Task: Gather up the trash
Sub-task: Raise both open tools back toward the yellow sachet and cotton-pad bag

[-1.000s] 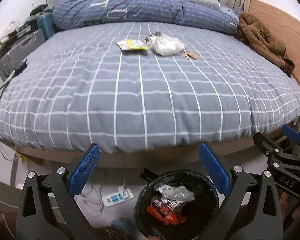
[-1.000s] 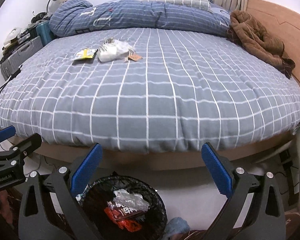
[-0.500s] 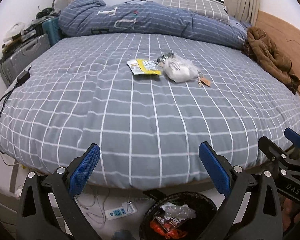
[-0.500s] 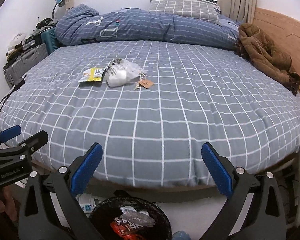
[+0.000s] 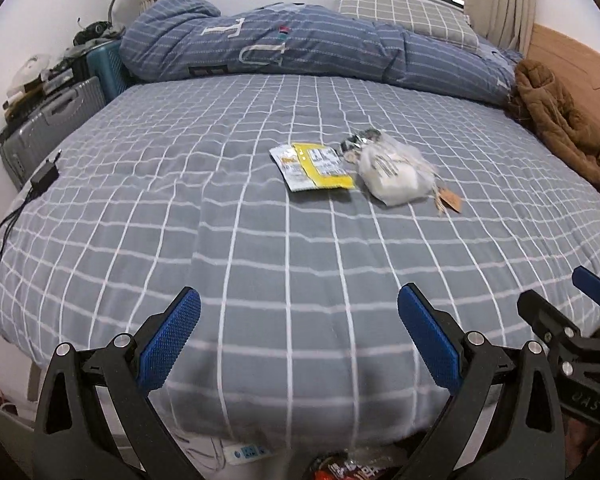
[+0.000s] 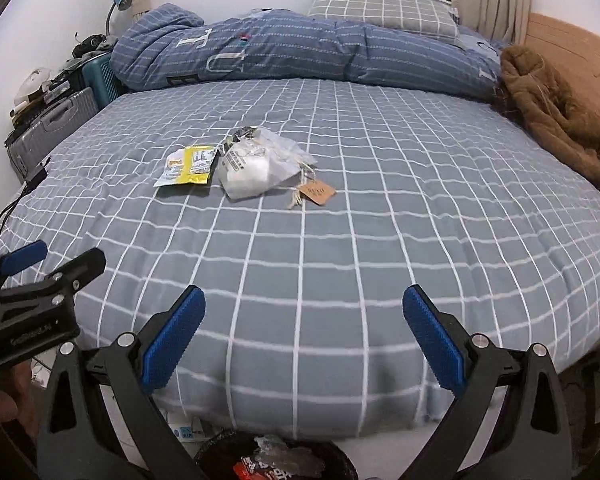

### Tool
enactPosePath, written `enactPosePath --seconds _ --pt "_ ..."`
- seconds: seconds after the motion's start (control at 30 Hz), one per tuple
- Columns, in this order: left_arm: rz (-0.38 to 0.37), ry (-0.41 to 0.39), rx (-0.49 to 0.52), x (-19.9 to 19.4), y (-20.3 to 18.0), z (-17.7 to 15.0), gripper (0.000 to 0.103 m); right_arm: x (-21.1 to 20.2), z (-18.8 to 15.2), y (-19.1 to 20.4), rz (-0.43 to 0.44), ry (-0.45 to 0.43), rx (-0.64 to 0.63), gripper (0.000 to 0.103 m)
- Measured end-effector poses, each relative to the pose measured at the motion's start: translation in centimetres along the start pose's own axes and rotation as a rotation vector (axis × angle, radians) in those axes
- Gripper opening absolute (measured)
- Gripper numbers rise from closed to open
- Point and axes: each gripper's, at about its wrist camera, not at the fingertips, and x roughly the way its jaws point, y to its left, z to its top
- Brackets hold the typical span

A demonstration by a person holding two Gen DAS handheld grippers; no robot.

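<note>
Trash sits mid-bed on the grey quilt with white grid lines (image 5: 228, 216): a flat yellow-and-white foil sachet (image 5: 314, 166), just beside it on its right a crumpled clear plastic bag with white contents (image 5: 394, 172), and a small brown paper tag on a string (image 6: 316, 193) at the bag's near right corner, its string touching the bag. A bit of dark crinkled wrapper (image 5: 358, 140) lies at the bag's far edge. All of it well apart from both tools. Left gripper (image 5: 300, 342) hangs over the near edge of the bed, blue pads (image 5: 168, 344) spread wide, nothing between them. Right gripper (image 6: 304, 344) likewise, pads splayed, empty, level with the left one and beside it. Below the bed edge, the rim of a black round bin (image 6: 276, 458) with a red wrapper (image 6: 260, 470) and clear plastic inside; a white power strip (image 5: 248, 452) on the floor next to it. Far side: rolled dark-blue striped duvet (image 5: 320, 56), grey checked pillow (image 5: 404, 14), brown fleece jacket (image 5: 560, 128) against the wooden headboard (image 5: 580, 64). Left of the bed, a grey hard suitcase (image 5: 48, 120), a teal one (image 5: 106, 68) behind it, and a black charger with cable (image 5: 44, 178) on the quilt edge.
</note>
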Motion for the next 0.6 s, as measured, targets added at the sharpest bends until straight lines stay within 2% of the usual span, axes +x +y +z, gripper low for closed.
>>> enactPosePath --seconds 0.3,0.6 --pt "0.008 0.03 -0.034 5.5 1.7 4.6 0.097 5.3 4.2 -0.6 -0.012 0.013 -0.021 0.095" --pt "0.025 0.063 -0.015 11.4 0.2 8.3 0.097 9.8 7.9 -1.3 -0.018 0.014 -0.047 0.095"
